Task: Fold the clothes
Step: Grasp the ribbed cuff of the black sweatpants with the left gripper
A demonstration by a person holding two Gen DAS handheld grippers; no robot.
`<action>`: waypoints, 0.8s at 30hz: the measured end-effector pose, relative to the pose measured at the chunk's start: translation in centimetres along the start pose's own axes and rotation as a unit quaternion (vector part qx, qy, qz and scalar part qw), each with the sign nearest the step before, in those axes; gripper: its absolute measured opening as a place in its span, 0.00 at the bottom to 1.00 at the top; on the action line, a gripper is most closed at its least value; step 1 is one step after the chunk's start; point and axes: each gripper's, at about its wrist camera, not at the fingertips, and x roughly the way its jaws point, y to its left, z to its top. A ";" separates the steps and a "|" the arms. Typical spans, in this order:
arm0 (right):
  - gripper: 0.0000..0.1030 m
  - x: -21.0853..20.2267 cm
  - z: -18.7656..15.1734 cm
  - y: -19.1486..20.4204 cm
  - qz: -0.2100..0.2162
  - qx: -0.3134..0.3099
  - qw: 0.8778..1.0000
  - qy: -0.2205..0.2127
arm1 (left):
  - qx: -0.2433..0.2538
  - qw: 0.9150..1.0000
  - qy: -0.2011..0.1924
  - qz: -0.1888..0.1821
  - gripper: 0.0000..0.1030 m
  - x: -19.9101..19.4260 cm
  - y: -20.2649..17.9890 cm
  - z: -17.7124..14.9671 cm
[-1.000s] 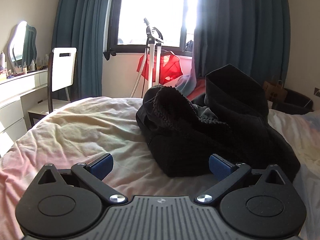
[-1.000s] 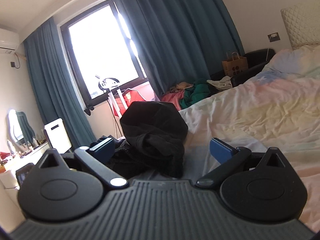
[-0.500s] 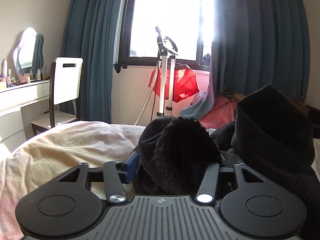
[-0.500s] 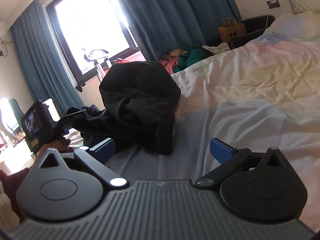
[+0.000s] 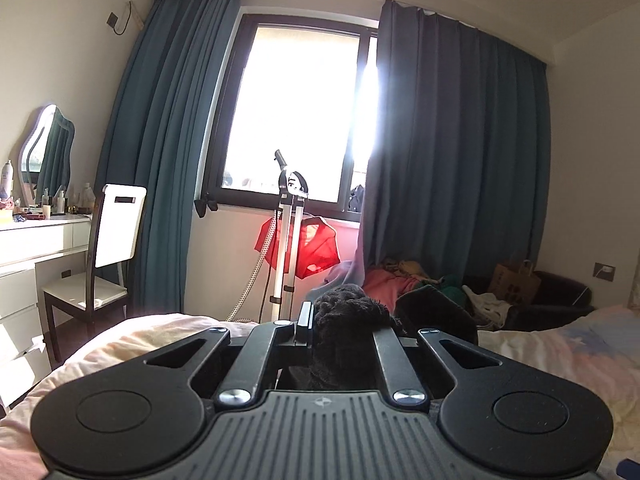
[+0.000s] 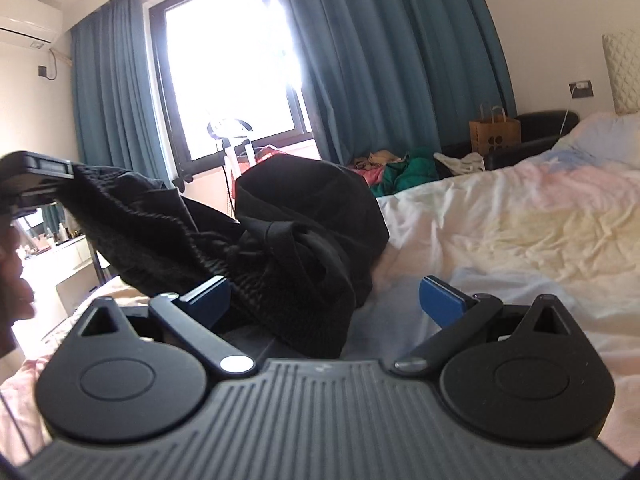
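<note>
Your left gripper (image 5: 344, 332) has its fingers drawn in tight on a bunch of the black knit garment (image 5: 350, 312), which bulges up between them at lower centre of the left wrist view. In the right wrist view that same gripper shows at the left edge, with the fabric (image 6: 160, 232) running taut from it, down and to the right, into the crumpled heap at centre frame. The rest of the dark clothing (image 6: 316, 208) sits in a mound on the pastel bedsheet (image 6: 500, 232), and whether it is one garment or two you cannot tell from here.

Your right gripper (image 6: 324, 296) is spread wide and holds nothing. Its left blue pad (image 6: 208, 292) sits just beside the lower folds of the knit, its right pad (image 6: 440, 296) over bare sheet.

The relation that matters: the stretched fabric's long axis slopes from upper left to lower centre of the right wrist view, and its free end lies directly ahead of your right gripper, slightly left of its midline. The right hand is the nearer one for a second hold, probably by easing forward and a touch left.
</note>
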 end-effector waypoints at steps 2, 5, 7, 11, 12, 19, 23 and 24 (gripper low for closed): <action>1.00 -1.2 0.5 0.5 0.007 -0.007 1.000 -0.003 | -0.014 1.000 0.014 0.001 0.09 -3.8 1.6 0.0; 1.00 -3.4 1.3 0.9 0.027 0.009 1.000 0.004 | -0.039 0.998 0.041 0.013 0.09 -7.8 4.9 -1.0; 1.00 -4.6 1.5 0.9 0.042 0.032 0.998 0.023 | -0.051 0.997 0.060 0.023 0.09 -8.5 6.5 -1.9; 0.98 -4.9 1.4 1.2 0.064 0.083 0.992 0.067 | -0.069 0.992 0.096 0.038 0.09 -8.1 9.0 -3.5; 0.98 -4.7 1.1 1.4 0.070 0.089 0.991 0.075 | -0.073 0.991 0.104 0.041 0.09 -8.0 9.6 -3.9; 0.96 -1.4 -3.1 3.2 0.063 0.024 0.973 0.223 | -0.104 0.978 0.166 0.066 0.10 -7.2 13.9 -6.9; 0.96 -0.6 -5.7 5.4 0.076 -0.022 0.963 0.257 | -0.140 0.974 0.166 0.063 0.10 -6.7 15.1 -7.4; 0.96 -0.3 -6.1 5.9 0.074 -0.029 0.964 0.255 | -0.153 0.973 0.160 0.061 0.10 -6.7 15.4 -7.4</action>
